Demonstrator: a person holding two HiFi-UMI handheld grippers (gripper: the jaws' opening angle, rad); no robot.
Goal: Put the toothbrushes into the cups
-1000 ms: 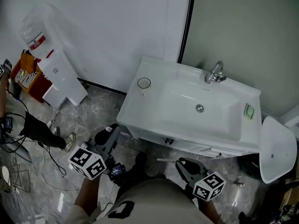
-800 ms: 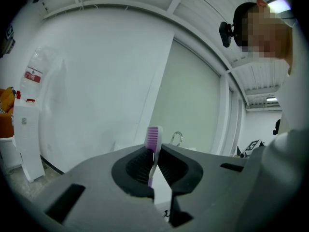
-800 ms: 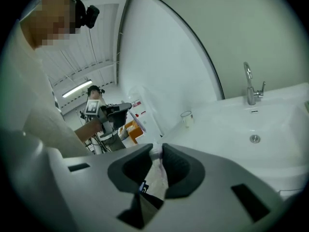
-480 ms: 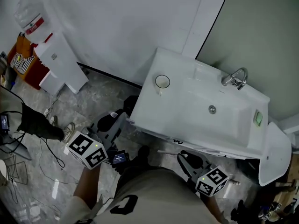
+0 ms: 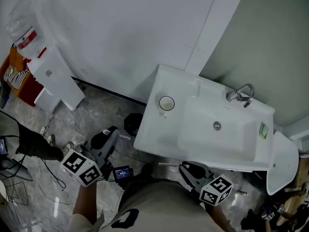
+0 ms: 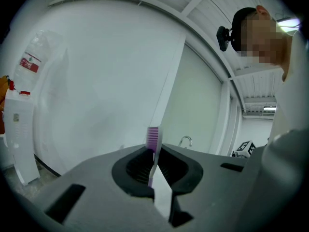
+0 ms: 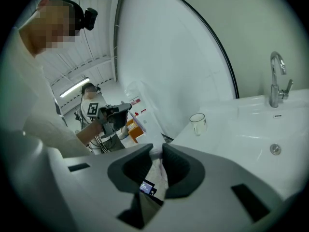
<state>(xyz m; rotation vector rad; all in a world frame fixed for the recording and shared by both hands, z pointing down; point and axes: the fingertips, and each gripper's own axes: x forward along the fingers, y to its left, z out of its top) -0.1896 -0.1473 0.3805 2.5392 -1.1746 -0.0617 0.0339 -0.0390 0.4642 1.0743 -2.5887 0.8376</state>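
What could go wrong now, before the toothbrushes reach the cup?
The left gripper pinches the purple toothbrush by its thin handle; it may pivot or slip. The right gripper holds a white toothbrush sideways; its long end could knock the glass cup, which stands alone near the sink's left edge.

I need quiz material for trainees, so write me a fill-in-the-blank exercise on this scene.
The jaws of the left gripper are shut on a toothbrush with ____ bristles.
In the head view, the cup stands to the ____ of the basin.
The cup is ____, with no toothbrush in it.
Missing words: purple; left; empty.
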